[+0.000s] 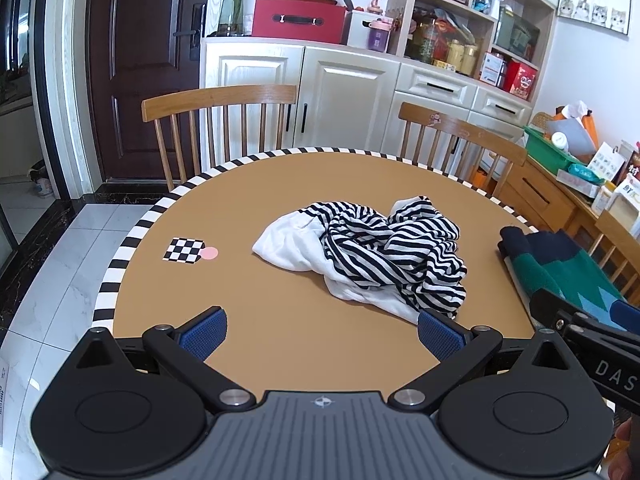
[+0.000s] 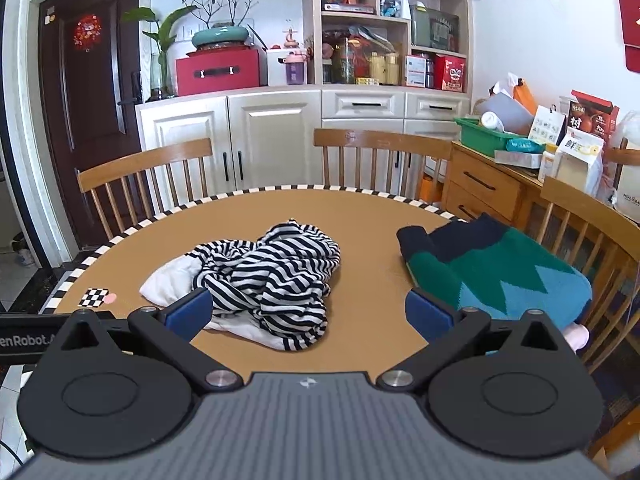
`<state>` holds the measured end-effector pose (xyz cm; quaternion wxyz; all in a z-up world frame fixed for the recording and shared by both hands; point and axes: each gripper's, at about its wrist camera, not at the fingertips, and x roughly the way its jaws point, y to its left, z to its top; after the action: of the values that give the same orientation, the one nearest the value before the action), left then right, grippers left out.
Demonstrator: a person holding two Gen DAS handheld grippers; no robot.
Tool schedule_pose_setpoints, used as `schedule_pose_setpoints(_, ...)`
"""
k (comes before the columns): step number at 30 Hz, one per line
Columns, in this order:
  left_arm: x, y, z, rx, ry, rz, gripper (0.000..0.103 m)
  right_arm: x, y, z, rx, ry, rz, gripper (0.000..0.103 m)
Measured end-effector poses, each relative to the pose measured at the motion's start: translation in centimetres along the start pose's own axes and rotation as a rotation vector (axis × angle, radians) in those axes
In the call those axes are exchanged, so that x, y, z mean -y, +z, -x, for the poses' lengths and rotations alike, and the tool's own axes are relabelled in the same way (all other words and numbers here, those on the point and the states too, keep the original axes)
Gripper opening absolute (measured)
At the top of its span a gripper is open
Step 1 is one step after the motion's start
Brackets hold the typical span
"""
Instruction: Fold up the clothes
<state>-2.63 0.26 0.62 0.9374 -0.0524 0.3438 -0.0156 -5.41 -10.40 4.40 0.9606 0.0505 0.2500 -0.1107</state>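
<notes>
Both claws, left claw (image 1: 322, 334) and right claw (image 2: 308, 316), gape empty; limp, light shirt (image 1: 372, 252) mid-worktop (image 1: 280, 308) wants pinching at its near white hem.

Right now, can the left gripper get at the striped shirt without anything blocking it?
Probably yes. The left gripper is open with bare table ahead, and the crumpled striped shirt lies just beyond its right finger. The folded green sweater sits off to the right, apart.
</notes>
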Motion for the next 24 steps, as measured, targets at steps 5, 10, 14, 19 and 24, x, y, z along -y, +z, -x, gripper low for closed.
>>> schedule_pose_setpoints(5,-0.1,0.0,0.1,-0.004,0.008,0.004,0.103,0.0,-0.1,-0.2,-0.015,0.003,0.004,0.103)
schedule_pose_setpoints(10,-0.2,0.0,0.1,-0.010,0.015,0.005,0.103,-0.2,-0.2,-0.4,-0.026,0.011,0.004,0.103)
schedule_pose_setpoints(14,-0.2,0.0,0.0,-0.018,0.016,0.006,0.103,-0.1,-0.3,-0.6,-0.035,0.016,0.003,0.103)
schedule_pose_setpoints(19,-0.1,0.0,-0.4,-0.032,0.018,0.002,0.103,0.2,-0.5,-1.0,-0.050,0.019,-0.002,0.103)
schedule_pose_setpoints(24,-0.1,0.0,-0.9,-0.055,0.013,0.000,0.103,0.5,-0.6,-1.6,-0.075,0.028,-0.015,0.103)
